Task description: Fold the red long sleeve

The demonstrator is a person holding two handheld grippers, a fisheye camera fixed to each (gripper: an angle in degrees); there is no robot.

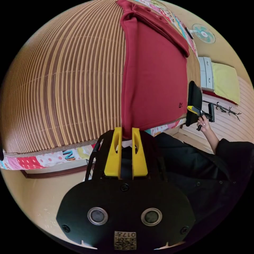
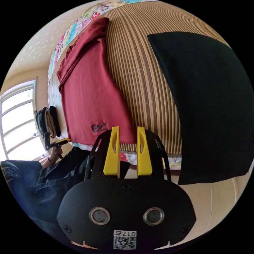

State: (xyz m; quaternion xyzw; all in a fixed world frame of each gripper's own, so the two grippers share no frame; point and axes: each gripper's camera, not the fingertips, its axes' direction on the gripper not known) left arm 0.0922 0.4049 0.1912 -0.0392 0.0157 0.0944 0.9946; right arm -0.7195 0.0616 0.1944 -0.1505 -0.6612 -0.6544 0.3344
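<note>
Lying flat on the striped bamboo mat [image 1: 66, 87], the red long sleeve [image 1: 153, 79] is already narrowed into a long strip, its collar end far from the person and its hem at the mat's near edge, so its long axis runs straight away from both grippers. In the left gripper view, the left gripper [image 1: 126, 132] sits at the hem's left corner, jaws drawn narrow with red cloth showing in the slim gap; whether they truly pinch it I cannot tell. Off to the right in that view, the right gripper [image 1: 197, 111] is held in a hand [image 1: 205, 124] just past the hem's other corner. In the right gripper view, the right gripper's own yellow jaws stand a little apart at the hem's right corner [image 2: 127, 137], gripping nothing that I can make out. A black cushion [image 2: 211, 105] lies to the right on the mat. Both grippers seem equally near the hem, so the next fold likely carries it toward the collar.
</note>
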